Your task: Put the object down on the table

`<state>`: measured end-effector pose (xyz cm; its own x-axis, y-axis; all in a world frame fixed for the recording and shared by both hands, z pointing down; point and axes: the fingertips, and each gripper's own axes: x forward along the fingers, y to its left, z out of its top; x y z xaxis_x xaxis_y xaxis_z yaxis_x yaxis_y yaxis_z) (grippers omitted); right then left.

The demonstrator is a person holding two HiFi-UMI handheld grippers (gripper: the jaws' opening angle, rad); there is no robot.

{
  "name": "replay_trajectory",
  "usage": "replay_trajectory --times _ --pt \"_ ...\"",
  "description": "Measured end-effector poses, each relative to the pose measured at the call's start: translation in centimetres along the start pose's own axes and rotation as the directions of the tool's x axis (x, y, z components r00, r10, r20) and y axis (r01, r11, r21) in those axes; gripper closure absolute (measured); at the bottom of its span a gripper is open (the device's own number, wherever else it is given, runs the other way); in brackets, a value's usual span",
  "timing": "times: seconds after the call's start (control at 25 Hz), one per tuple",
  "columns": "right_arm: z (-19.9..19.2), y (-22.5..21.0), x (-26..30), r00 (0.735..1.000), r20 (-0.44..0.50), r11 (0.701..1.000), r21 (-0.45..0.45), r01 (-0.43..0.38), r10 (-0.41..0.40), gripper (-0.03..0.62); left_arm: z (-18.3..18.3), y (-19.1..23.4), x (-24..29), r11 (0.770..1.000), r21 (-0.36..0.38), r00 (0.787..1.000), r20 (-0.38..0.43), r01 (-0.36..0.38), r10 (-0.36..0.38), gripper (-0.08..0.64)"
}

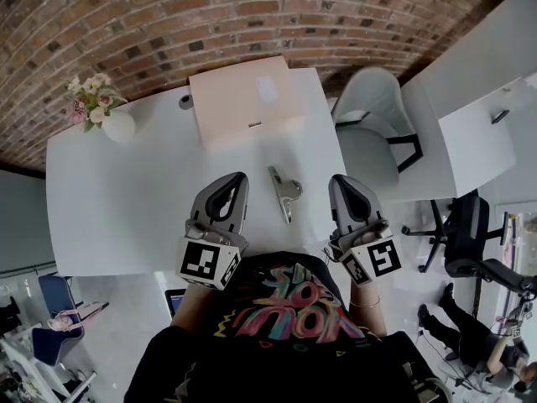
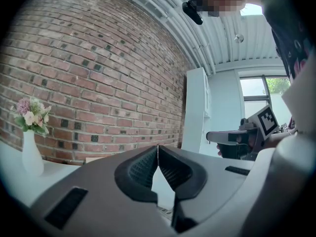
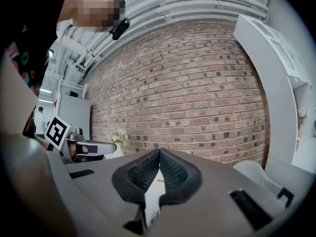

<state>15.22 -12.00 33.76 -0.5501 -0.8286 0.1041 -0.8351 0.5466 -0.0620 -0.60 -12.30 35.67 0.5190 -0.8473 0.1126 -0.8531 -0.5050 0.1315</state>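
Observation:
A silver metal clip (image 1: 285, 193) lies flat on the white table (image 1: 126, 200), near its front edge and between my two grippers. Nothing is touching it. My left gripper (image 1: 238, 180) hovers just left of the clip, its jaws closed tip to tip with nothing between them (image 2: 158, 150). My right gripper (image 1: 339, 183) is just right of the clip, also shut and empty (image 3: 159, 153). Both point away from me toward the brick wall. Each gripper view shows the other gripper off to the side, but not the clip.
A pale pink flat box (image 1: 243, 99) lies at the table's far edge. A white vase of flowers (image 1: 105, 112) stands at the far left corner. A white chair (image 1: 377, 116) and a second white table (image 1: 478, 74) are to the right, with a black office chair (image 1: 470, 233) beyond.

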Motion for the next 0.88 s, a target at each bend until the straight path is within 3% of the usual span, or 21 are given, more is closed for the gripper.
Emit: replay_trajectory --times 0.88 --pt "-1.01 0.49 -0.01 0.999 -0.036 1.0 0.013 -0.011 0.012 0.575 -0.04 -0.13 -0.04 1.0 0.009 1.0 0.001 0.028 -0.028 0.534"
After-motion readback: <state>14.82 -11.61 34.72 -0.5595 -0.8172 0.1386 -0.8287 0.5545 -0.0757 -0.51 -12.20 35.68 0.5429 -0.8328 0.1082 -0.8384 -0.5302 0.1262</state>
